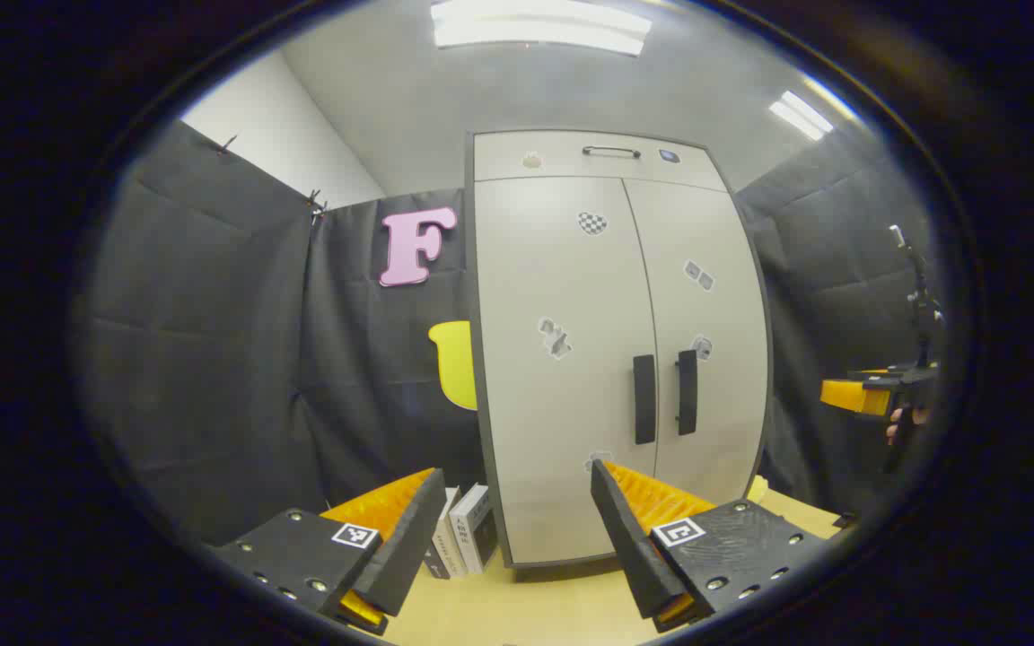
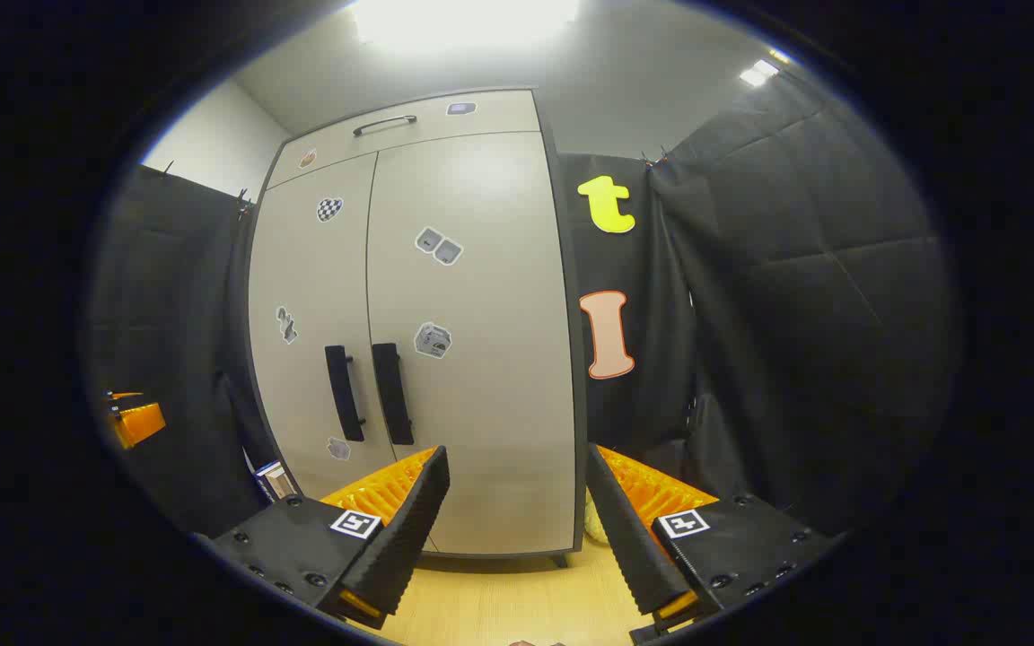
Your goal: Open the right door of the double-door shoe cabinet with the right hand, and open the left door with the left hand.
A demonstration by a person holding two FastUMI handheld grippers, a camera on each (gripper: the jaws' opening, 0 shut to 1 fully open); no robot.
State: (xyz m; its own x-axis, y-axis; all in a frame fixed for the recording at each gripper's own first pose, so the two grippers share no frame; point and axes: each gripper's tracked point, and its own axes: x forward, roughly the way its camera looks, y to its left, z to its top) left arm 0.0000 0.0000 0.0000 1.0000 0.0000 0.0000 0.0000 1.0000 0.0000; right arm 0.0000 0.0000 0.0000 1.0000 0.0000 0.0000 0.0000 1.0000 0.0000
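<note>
The shoe cabinet (image 1: 616, 359) stands on the desk (image 1: 526, 610) with both doors shut, its two dark handles side by side at the middle seam. The left tool (image 1: 517, 520) hangs open, well short of the left door (image 1: 562, 377), gripping nothing. The right tool (image 2: 517, 511) is likewise open before the right door (image 2: 472, 341), apart from its handle (image 2: 391, 393). The left gripper view adds books (image 1: 463, 543) standing at the cabinet's left foot, and the right tool far off at its right edge.
</note>
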